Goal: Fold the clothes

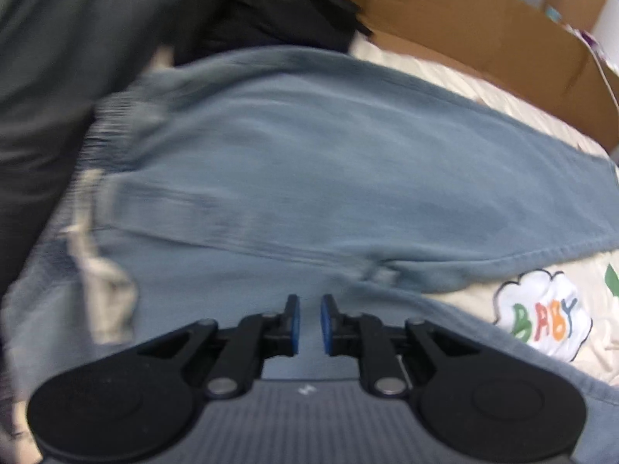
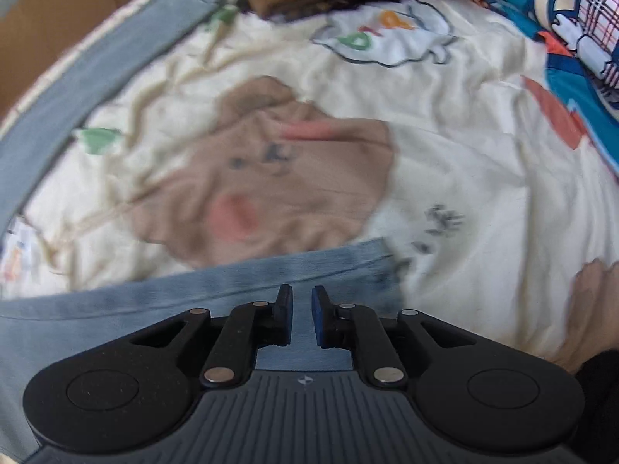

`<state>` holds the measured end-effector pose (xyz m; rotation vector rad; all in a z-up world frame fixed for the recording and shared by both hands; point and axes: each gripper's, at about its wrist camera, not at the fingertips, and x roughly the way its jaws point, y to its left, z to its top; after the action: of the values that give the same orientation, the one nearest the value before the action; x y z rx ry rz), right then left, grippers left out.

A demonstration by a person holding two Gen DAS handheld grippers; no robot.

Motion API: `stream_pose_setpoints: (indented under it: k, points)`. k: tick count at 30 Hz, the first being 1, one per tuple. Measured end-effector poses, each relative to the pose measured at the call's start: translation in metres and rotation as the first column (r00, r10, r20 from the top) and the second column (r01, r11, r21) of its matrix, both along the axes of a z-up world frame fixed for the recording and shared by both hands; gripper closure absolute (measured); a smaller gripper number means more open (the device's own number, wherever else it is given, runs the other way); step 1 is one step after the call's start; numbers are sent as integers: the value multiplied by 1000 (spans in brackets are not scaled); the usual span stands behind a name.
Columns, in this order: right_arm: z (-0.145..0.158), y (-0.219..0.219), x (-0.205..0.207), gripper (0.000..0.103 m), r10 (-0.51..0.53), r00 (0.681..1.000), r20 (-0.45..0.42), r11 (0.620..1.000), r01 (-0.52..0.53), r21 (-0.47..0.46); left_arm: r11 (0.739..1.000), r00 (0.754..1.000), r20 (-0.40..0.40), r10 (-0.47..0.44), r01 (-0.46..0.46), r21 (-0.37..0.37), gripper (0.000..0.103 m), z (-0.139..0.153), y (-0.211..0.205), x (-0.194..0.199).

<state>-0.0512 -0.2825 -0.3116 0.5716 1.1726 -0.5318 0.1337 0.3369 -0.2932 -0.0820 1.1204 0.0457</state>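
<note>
One garment: I see light-blue trousers spread flat on the bed, both views blurred by motion.
Trousers, left view: the body of the cloth fills the space ahead of my left tool; the gathered waistband lies ahead to the left, and one leg runs off ahead to the right.
Trousers, right view: a leg end lies directly under and just ahead of my right tool; the other leg stretches away to the far left.
Left gripper: narrow gap between the blue pads, nothing in it, poised over the cloth; I cannot tell if it touches.
Right gripper: narrow gap too, holding nothing, over the leg end.
Bedspread: cream, with a brown bear print ahead of the right tool and a "BABY" cloud to the right of the left tool.
Dark clothes: heaped beyond the waistband.
Cardboard box: far ahead to the right.
</note>
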Motion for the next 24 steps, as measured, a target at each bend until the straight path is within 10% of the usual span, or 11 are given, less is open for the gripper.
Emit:
stream_pose_setpoints:
  k: [5,19,24]
  points:
    - [23,32,13,67,133,990,43,991,-132,-22,995,995,-9,100,-100,4,89,17,66,-36]
    - [29,75,8,66,205,979,16,978,-204,-36,983,966,-186,181,-186,-11,89,-35,107,-100]
    - [7,76,-15,66,220,974,-51,975,-218,33,985,977,-132,169,-170,0,92,-23,110,-104]
